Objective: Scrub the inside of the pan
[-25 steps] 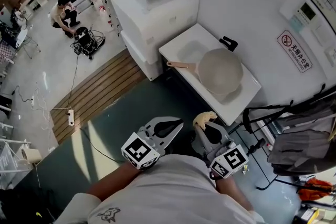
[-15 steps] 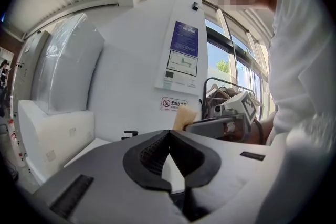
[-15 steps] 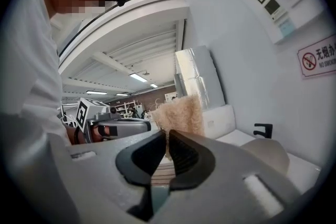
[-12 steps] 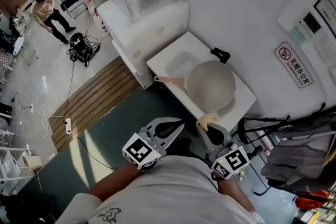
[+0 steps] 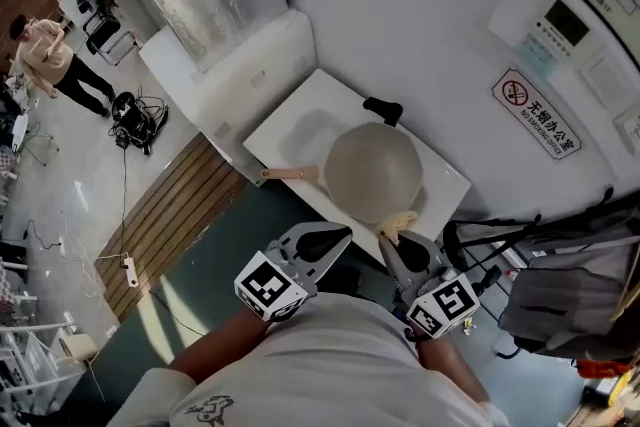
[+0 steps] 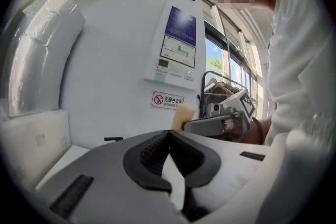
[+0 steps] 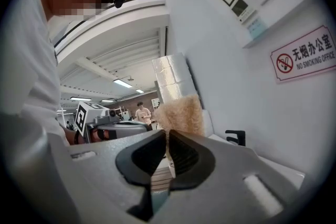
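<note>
Head view shows the pan (image 5: 372, 173) sitting on the white counter (image 5: 283, 128) ahead of me, its wooden handle (image 5: 287, 174) pointing left and the 2 tools short of it. My right gripper (image 5: 386, 241) has its fingers pinched tight on a tan sponge (image 5: 400, 222) that sticks out past the tips. My left gripper (image 5: 340, 235) has its fingers fully together with nothing between them. To scrub well, I judge I should part the left fingers and clamp the handle first so the pan cannot skate. Then I would lay the sponge flat in the bowl and work overlapping circles, pressing moderately so the pad stays gripped.
</note>
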### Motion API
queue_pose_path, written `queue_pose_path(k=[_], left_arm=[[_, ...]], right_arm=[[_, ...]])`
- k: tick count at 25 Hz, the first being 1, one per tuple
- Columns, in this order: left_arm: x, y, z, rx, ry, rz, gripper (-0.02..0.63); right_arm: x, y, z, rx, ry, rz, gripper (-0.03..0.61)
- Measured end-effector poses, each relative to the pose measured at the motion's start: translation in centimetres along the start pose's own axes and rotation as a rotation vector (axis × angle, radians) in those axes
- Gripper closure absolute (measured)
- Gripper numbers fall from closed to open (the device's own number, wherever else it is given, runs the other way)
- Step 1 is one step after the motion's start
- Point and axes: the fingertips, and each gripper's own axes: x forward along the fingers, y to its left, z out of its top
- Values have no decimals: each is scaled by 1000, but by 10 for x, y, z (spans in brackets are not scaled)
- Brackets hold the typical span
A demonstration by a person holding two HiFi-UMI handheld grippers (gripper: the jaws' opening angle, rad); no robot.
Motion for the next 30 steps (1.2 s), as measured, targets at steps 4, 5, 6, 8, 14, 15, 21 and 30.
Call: queue_pose_path(k=[4, 5, 6, 8, 14, 15, 21, 30], left_arm=[[23, 18, 3, 5, 14, -64, 615], [27, 23, 2, 9, 22, -84, 615], [32, 28, 2, 12, 31, -107, 615], [39, 36, 5, 15, 49, -165, 615], [49, 73, 12, 44, 85, -290, 615], [48, 81, 13, 50, 90, -305, 615], [37, 128, 10, 84, 136, -393, 615], [21, 183, 0, 148, 176, -469, 615]], right_arm=[[6, -29, 2, 23, -10, -71, 560], [8, -35, 3, 28, -14, -92, 560], [11, -40, 5, 32, -17, -113, 560], [17, -49, 9, 39, -23, -154, 560], [48, -68, 20, 51, -45, -260, 560], [54, -69, 22, 51, -48, -276, 560], [92, -77, 27, 58, -68, -375, 560], [124, -95, 18, 88, -70, -523, 560]])
